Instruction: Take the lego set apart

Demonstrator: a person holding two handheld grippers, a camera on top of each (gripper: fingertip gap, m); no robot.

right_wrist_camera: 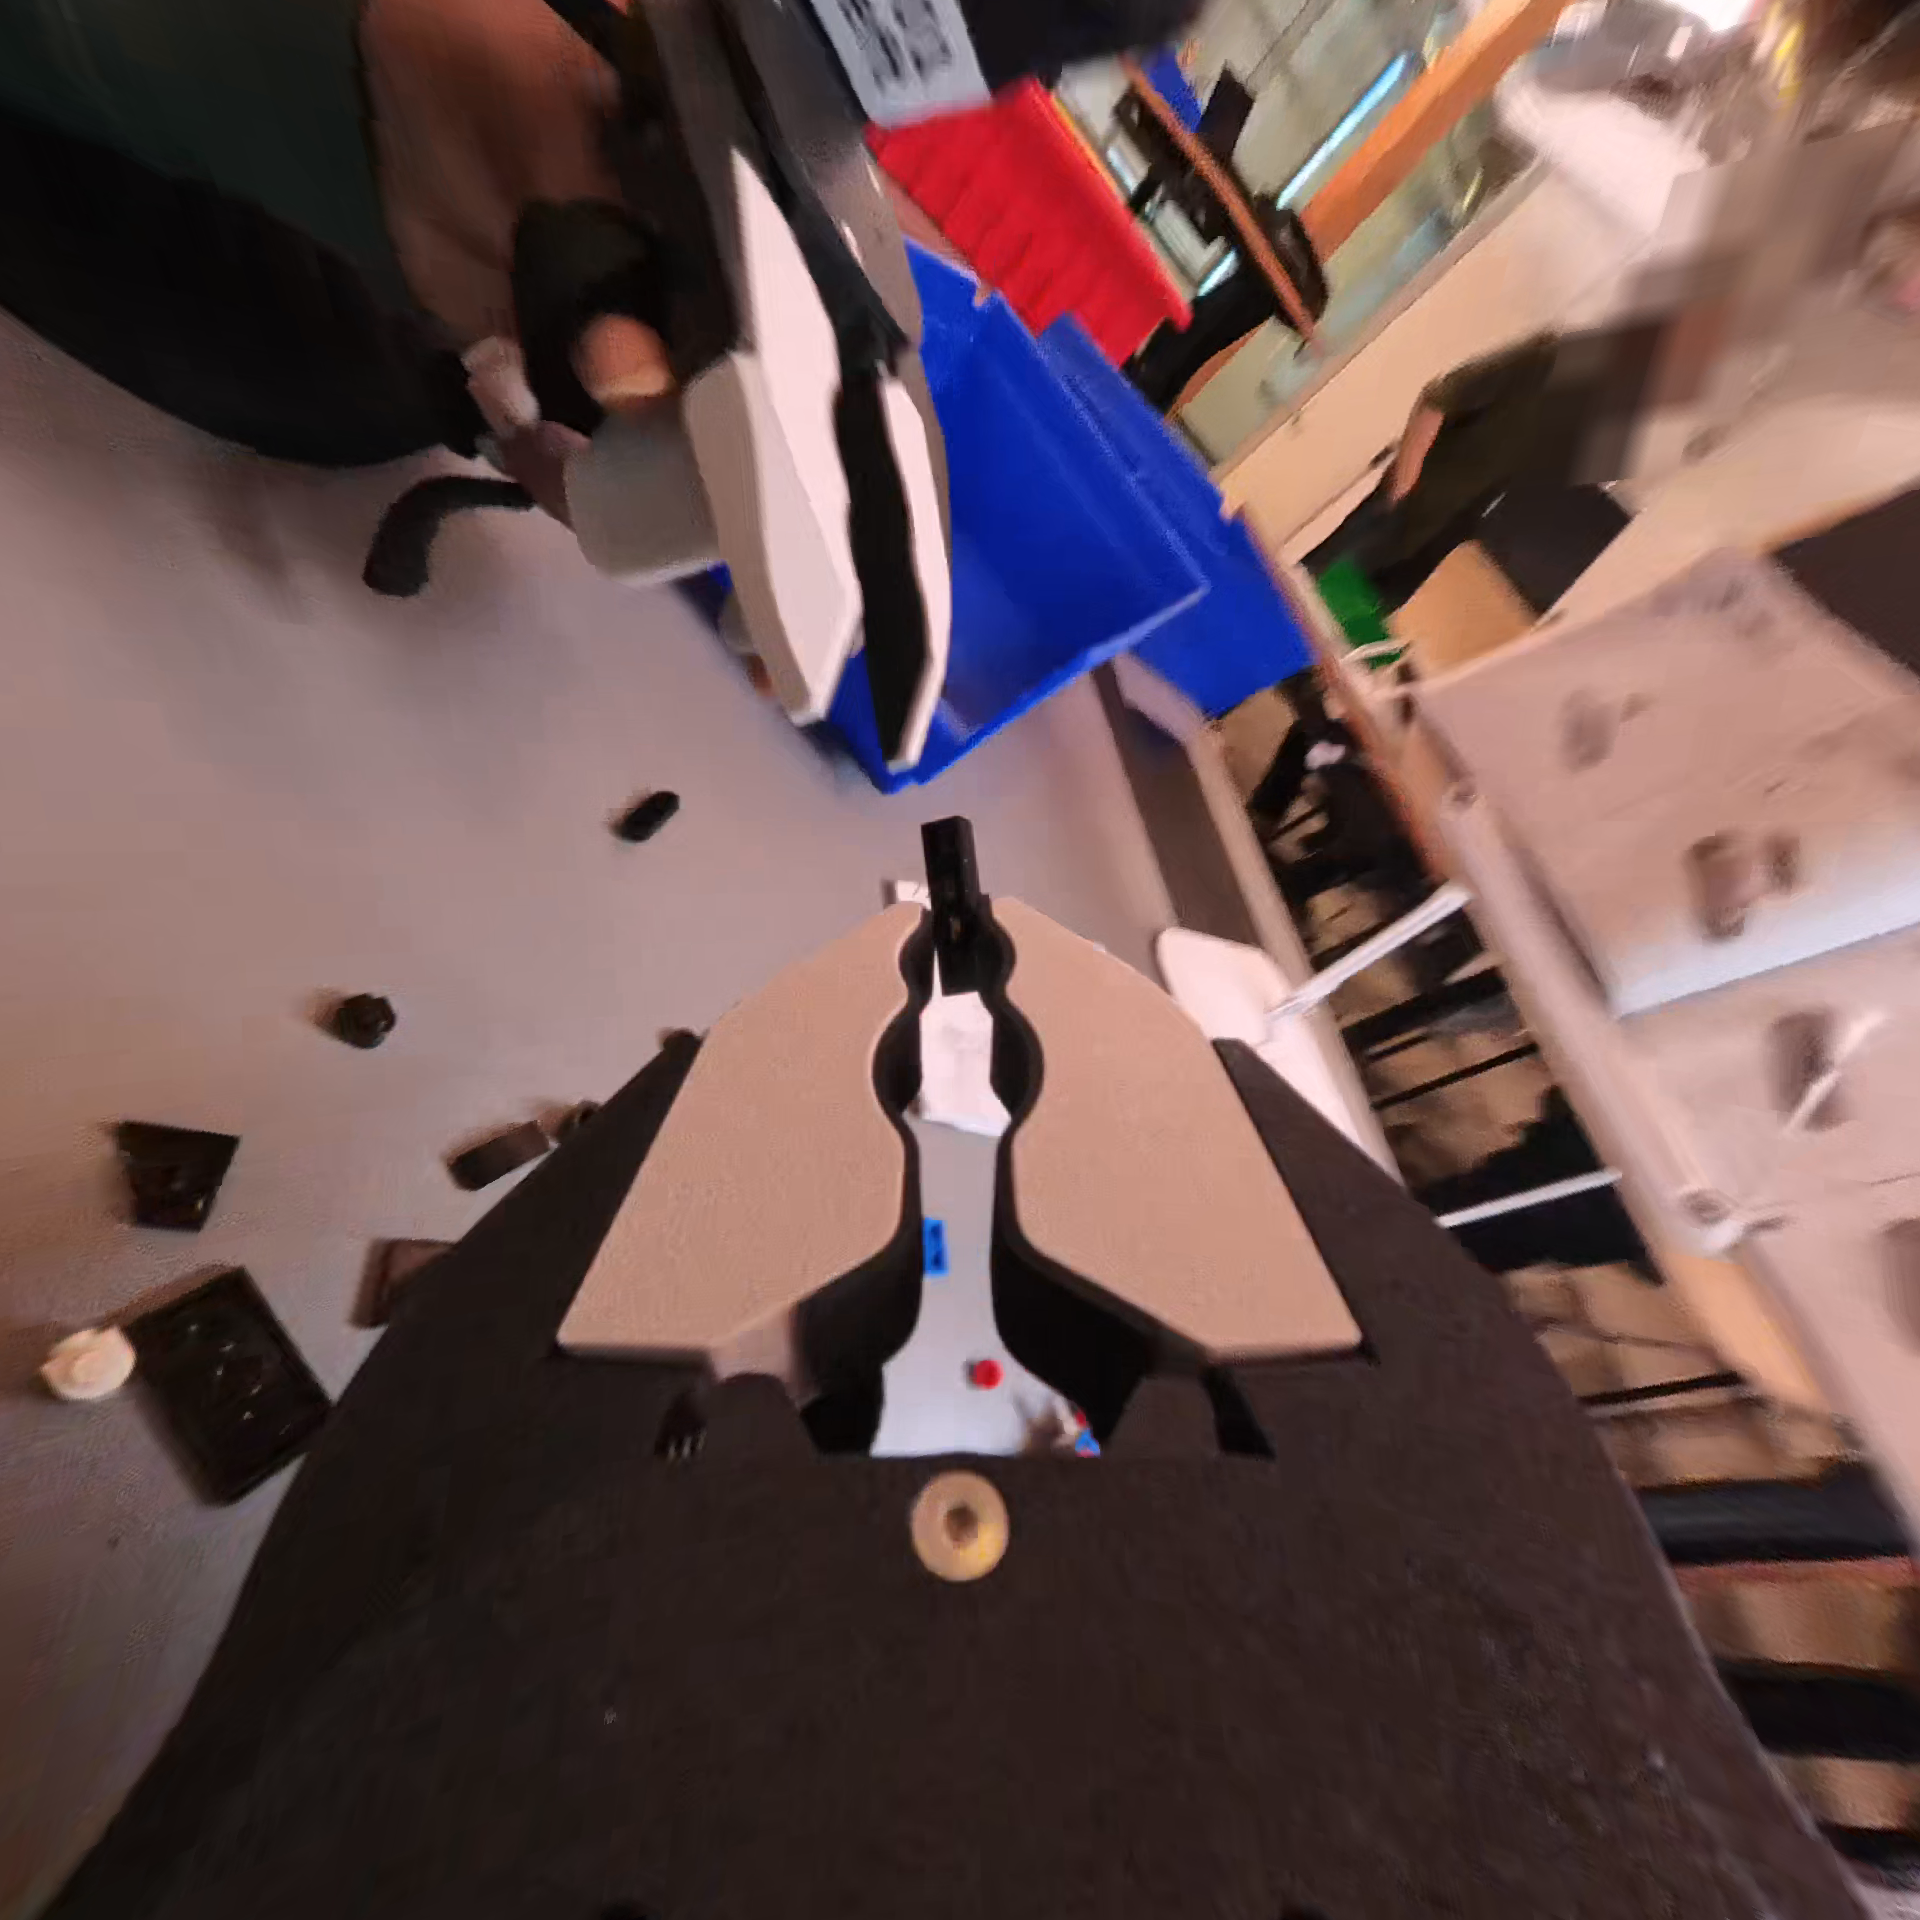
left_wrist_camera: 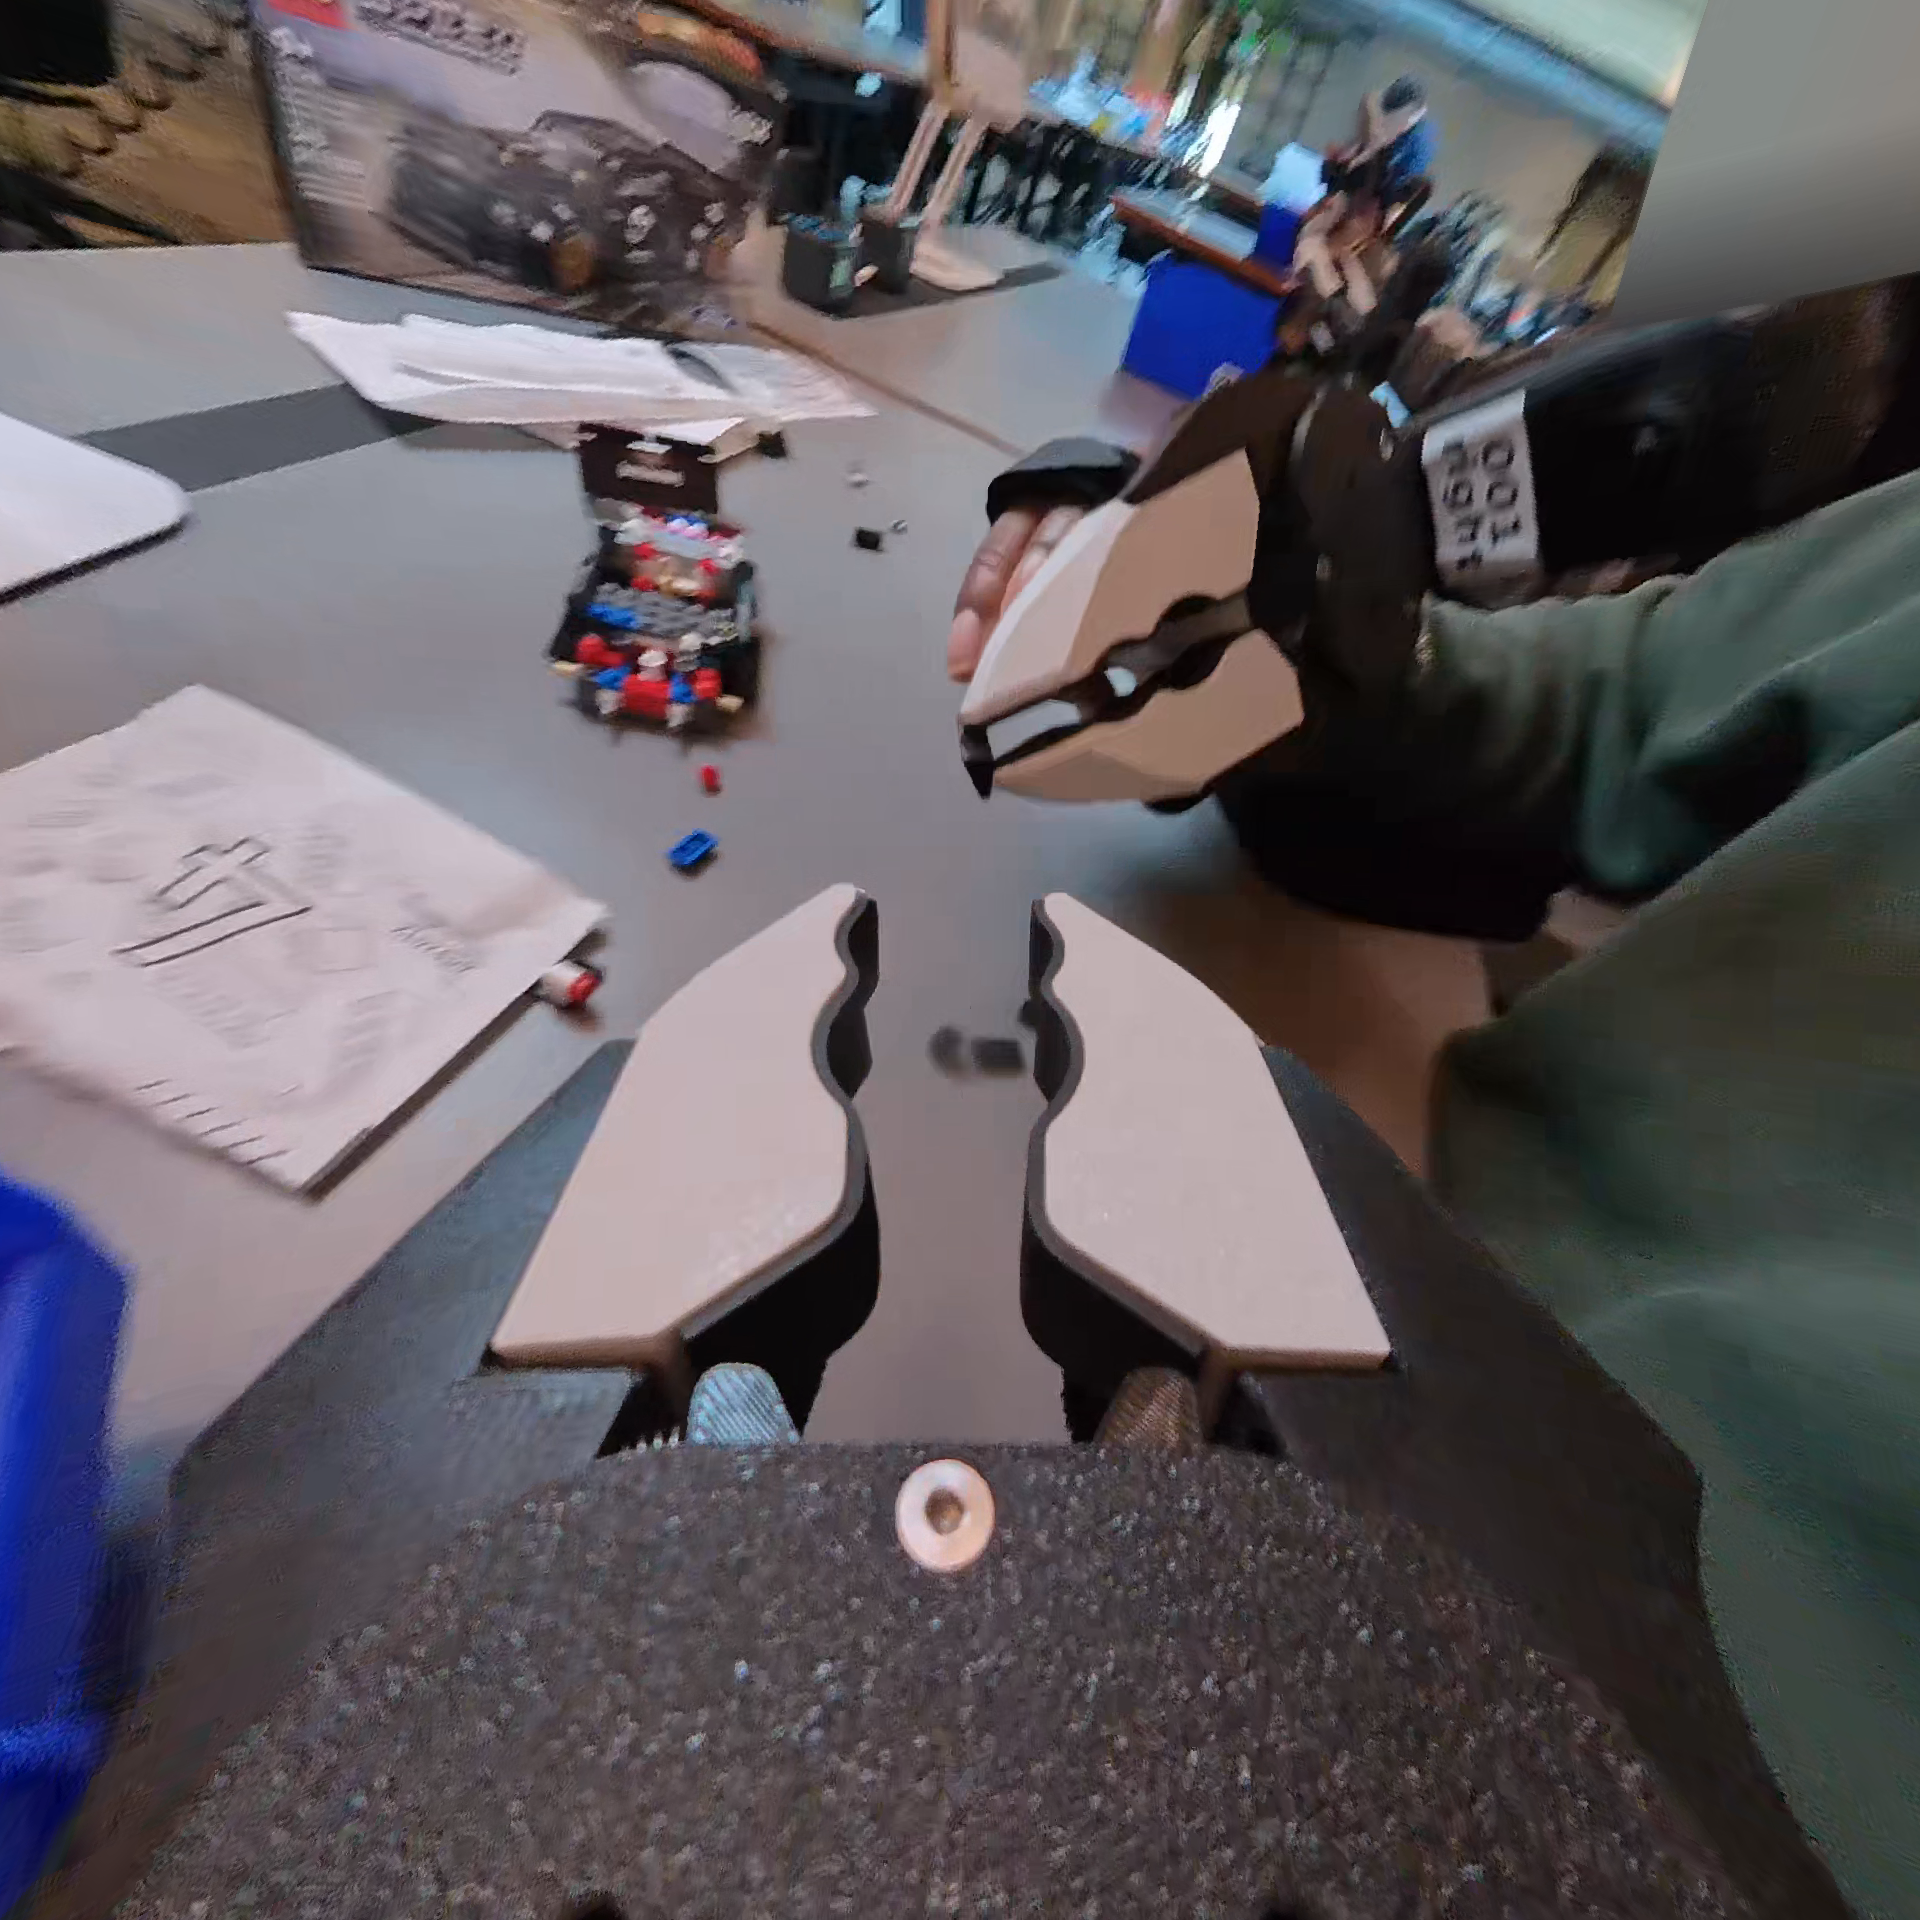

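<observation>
Paper [left_wrist_camera: 239, 925] with printed drawings lies at the left on the grey table [left_wrist_camera: 395, 644], one corner toward the left gripper [left_wrist_camera: 951, 914]. That gripper hangs low over the table and points forward, its fingers apart with nothing between them; a small black piece [left_wrist_camera: 982, 1051] lies on the table under the gap. Ahead of it sit a blue brick [left_wrist_camera: 693, 848] and a tiny red piece [left_wrist_camera: 710, 777], then the lego set [left_wrist_camera: 660, 623], a black, red and blue build whose long axis runs away from the camera. More paper [left_wrist_camera: 582, 369] and the set's box [left_wrist_camera: 520, 145] lie beyond it. Bare table lies between the build and the left gripper.

Right of the build, the right gripper [left_wrist_camera: 977, 758] is held above the table by a gloved hand [left_wrist_camera: 1013, 561] on a green sleeve [left_wrist_camera: 1662, 686], rolled on its side with tips aimed left and slightly down. Its jaws are clamped on a thin black bar [right_wrist_camera: 954, 904]. In the right wrist view the bar sticks out past the tips, its long axis in line with the fingers, pointing toward the left gripper [right_wrist_camera: 904, 717] and a blue bin [right_wrist_camera: 1060, 499] behind it. Loose dark pieces [right_wrist_camera: 171, 1174] are scattered on the table at the left of that view, and the table edge [right_wrist_camera: 1184, 790] runs just right of the bar.
</observation>
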